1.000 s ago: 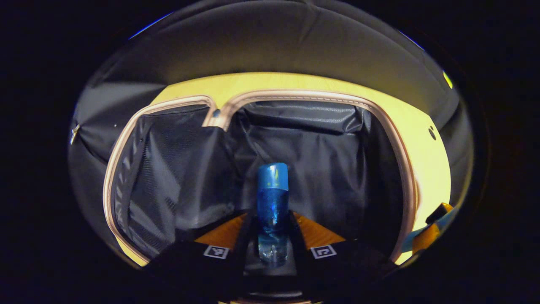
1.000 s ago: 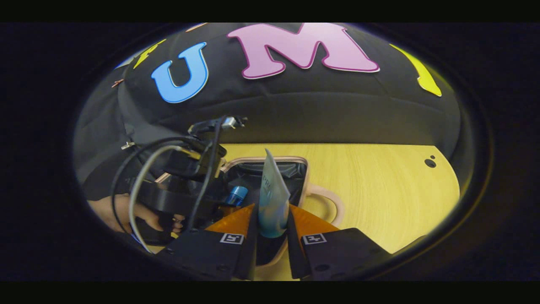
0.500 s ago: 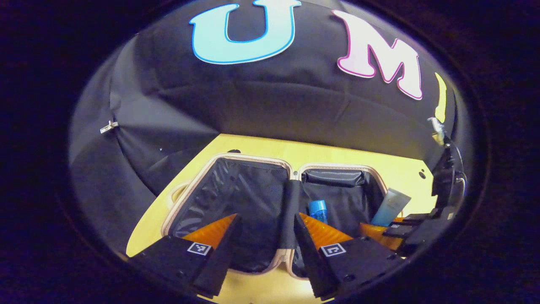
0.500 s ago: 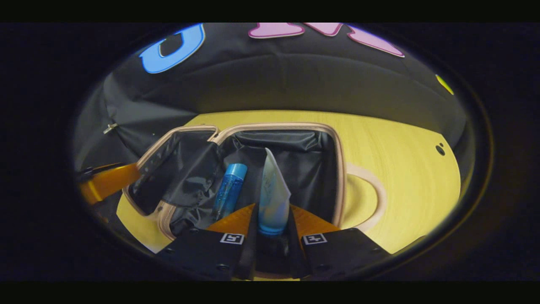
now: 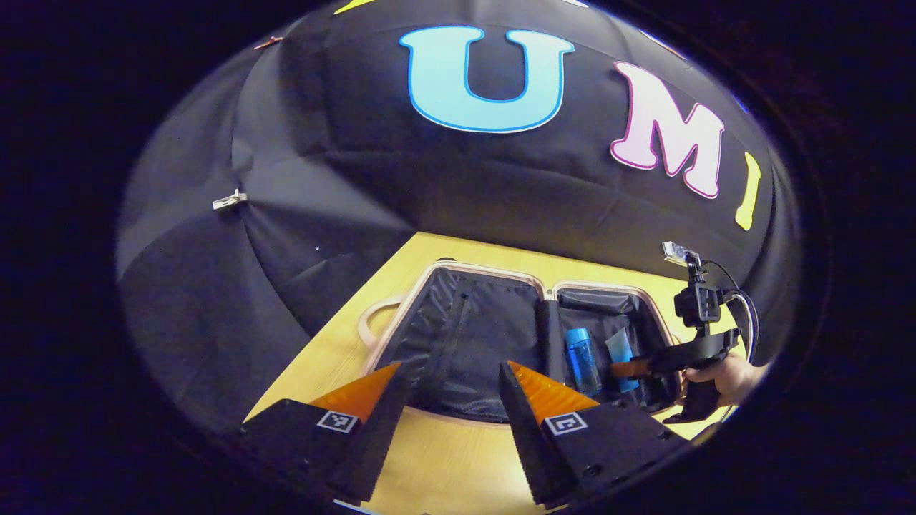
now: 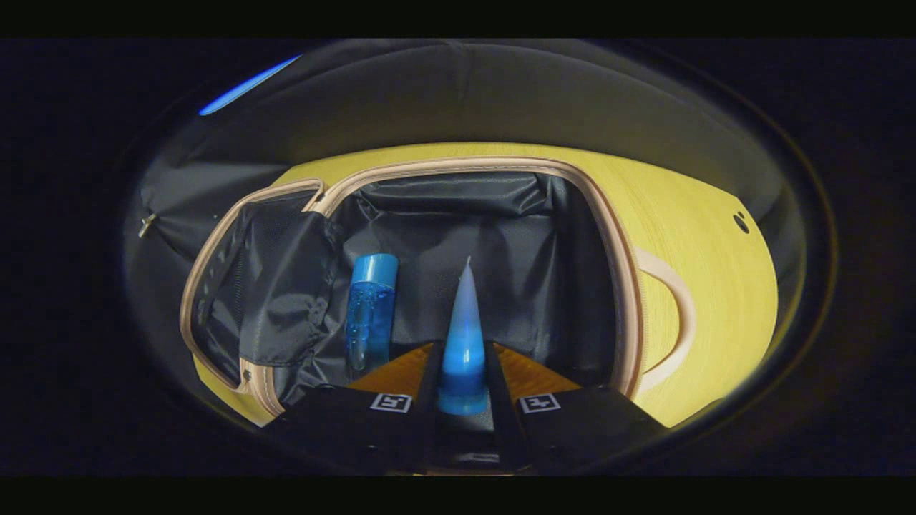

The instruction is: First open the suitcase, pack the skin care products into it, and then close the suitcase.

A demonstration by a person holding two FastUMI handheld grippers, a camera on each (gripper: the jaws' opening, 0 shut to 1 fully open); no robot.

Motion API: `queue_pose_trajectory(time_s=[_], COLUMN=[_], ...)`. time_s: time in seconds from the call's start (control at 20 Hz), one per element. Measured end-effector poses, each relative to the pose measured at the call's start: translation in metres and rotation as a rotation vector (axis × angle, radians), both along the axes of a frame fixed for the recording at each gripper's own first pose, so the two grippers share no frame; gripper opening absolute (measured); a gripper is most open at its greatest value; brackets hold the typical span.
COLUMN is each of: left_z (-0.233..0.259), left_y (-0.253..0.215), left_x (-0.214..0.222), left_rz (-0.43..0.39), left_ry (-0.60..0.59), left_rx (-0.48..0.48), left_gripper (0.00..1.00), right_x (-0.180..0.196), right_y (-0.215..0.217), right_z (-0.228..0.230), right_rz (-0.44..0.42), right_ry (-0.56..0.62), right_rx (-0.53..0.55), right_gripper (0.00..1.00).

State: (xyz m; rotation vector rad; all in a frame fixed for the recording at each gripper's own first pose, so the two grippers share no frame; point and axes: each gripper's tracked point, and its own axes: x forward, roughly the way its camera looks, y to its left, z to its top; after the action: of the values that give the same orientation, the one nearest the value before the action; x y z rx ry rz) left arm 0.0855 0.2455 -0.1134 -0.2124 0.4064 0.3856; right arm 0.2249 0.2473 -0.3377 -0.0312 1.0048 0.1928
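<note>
Right gripper view: right gripper (image 6: 464, 372) pinches a pale blue squeeze tube (image 6: 464, 336) over the open black-lined suitcase (image 6: 501, 214) | blue capped bottle (image 6: 370, 311) lies inside, near hinge | left gripper (image 5: 447, 390) spread empty above yellow wooden desk (image 5: 444, 465) front edge

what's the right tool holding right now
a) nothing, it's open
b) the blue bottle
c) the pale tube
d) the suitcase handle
c: in the right gripper view the right tool is shut on the tube over the open suitcase, while the bottle lies loose inside beside it.
</note>
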Motion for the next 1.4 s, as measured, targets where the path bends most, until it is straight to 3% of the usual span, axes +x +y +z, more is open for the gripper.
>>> queue_pose_trajectory(time_s=[0.05,0.1,0.15,0.2,0.25,0.4,0.55,0.6,0.65,0.7,0.75,0.9,1.0,1.15,1.3,1.4], left_z=[-0.003,-0.006,-0.011,-0.016,-0.022,-0.034,-0.045,-0.052,-0.061,-0.066,-0.073,-0.086,-0.102,-0.114,-0.122,-0.127], left_y=[0.01,0.02,0.03,0.04,0.054,0.097,0.125,0.135,0.147,0.159,0.169,0.182,0.191,0.189,0.183,0.185], left_x=[-0.005,-0.008,-0.012,-0.015,-0.018,-0.009,0.012,0.02,0.024,0.035,0.046,0.076,0.091,0.11,0.125,0.126], left_rz=[0.017,0.033,0.046,0.059,0.077,0.129,0.147,0.163,0.177,0.193,0.206,0.225,0.219,0.194,0.187,0.202], left_ry=[0.001,0.0,0.007,0.018,0.03,0.033,-0.008,0.003,0.001,-0.006,-0.019,-0.061,-0.051,-0.036,-0.062,-0.054], left_rx=[-0.004,-0.009,-0.018,-0.026,-0.026,-0.03,-0.196,-0.27,-0.33,-0.381,-0.438,-0.601,-0.633,-0.704,-0.788,-0.781], left_gripper=[0.8,0.8,0.8,0.81,0.84,0.88,0.87,0.87,0.88,0.88,0.92,0.92,0.91,0.89,0.8,0.67], right_x=[-0.001,0.0,0.002,0.002,-0.001,-0.012,-0.035,-0.042,-0.05,-0.061,-0.071,-0.105,-0.131,-0.147,-0.154,-0.157], right_y=[0.002,0.003,0.003,0.0,-0.001,0.002,0.01,0.007,0.004,0.002,-0.004,-0.028,-0.044,-0.083,-0.109,-0.116], right_z=[0.004,0.011,0.017,0.024,0.033,0.059,0.093,0.104,0.113,0.117,0.122,0.128,0.126,0.128,0.131,0.127], right_rz=[-0.005,-0.001,0.007,0.02,0.034,0.078,0.137,0.148,0.148,0.145,0.135,0.1,0.105,0.116,0.101,0.088], right_ry=[-0.007,-0.027,-0.054,-0.081,-0.106,-0.184,-0.266,-0.299,-0.321,-0.332,-0.338,-0.344,-0.309,-0.324,-0.345,-0.326], right_rx=[0.009,0.016,0.015,0.005,0.006,0.034,0.102,0.11,0.121,0.135,0.147,0.169,0.186,0.115,0.072,0.084], right_gripper=[0.32,0.42,0.6,0.55,0.75,0.81,0.85,0.96,0.91,0.98,0.98,0.98,0.98,0.98,0.98,0.98])
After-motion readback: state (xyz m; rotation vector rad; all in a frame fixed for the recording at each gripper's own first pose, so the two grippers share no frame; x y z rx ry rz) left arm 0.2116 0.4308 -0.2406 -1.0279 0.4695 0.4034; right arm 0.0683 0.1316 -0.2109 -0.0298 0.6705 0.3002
